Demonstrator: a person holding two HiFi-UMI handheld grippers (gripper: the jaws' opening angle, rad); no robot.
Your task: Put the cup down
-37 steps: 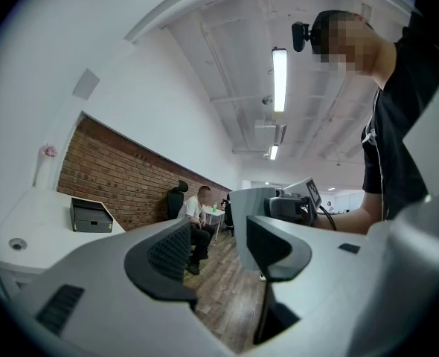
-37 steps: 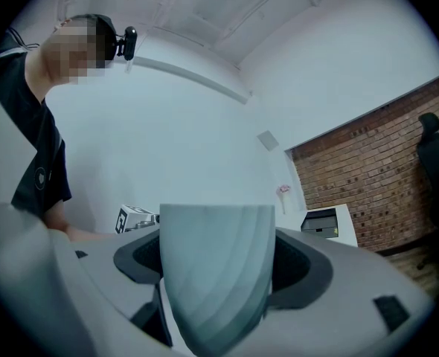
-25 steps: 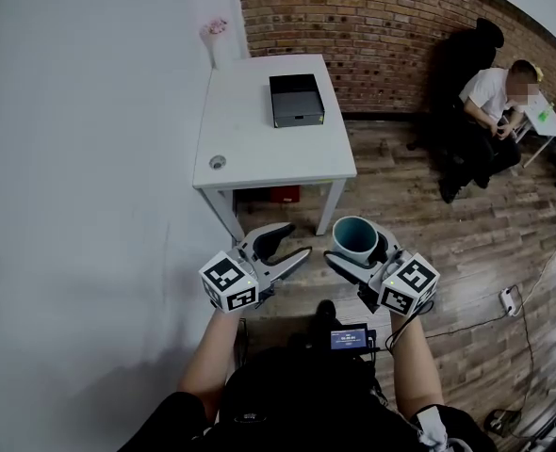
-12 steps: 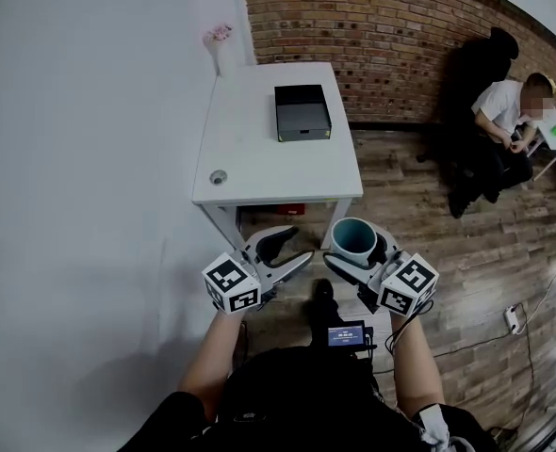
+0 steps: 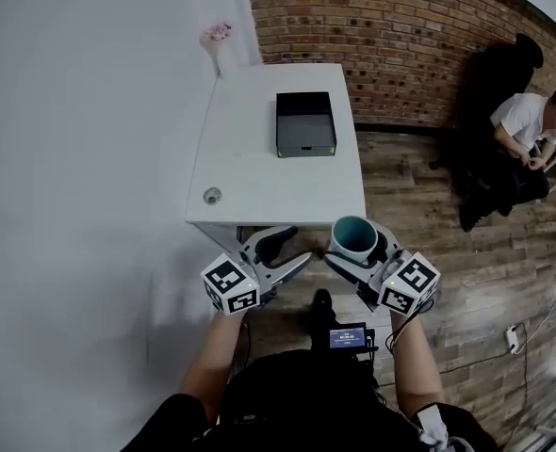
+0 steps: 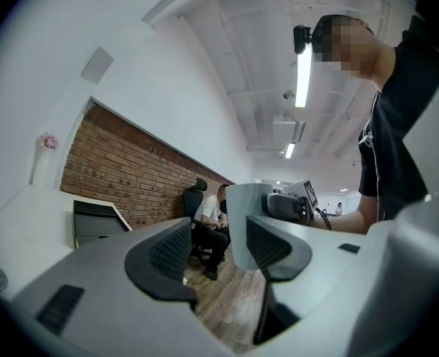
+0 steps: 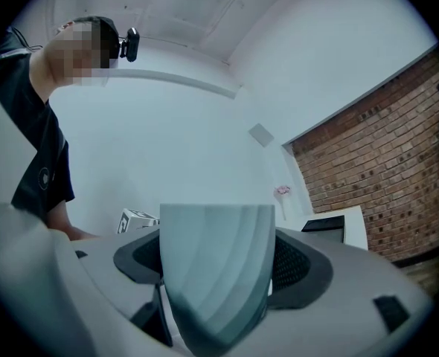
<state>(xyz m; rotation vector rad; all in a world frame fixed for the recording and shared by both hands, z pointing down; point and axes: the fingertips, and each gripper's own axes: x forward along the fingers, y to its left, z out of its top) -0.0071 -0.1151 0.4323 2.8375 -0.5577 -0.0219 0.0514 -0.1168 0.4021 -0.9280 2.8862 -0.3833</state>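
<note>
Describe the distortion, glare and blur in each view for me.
Head view: fisheye bends the red brick wall; the white rectangular table is evenly lit. Left gripper view: the long ceiling tube light glares, black vignette rings the frame. Right gripper view: the pale teal cup, close to the lens, looks slightly soft.

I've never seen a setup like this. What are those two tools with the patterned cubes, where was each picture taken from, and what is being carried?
There is no robot here: a person holds a grasping tool in each hand. The top-down picture comes from a camera on their head. The other two come from cameras riding on the tools. The right gripper has its fingers closed on a teal cup. The left gripper is empty, fingers apart. Ahead stands a white table with a black box and a small flower vase.
</note>
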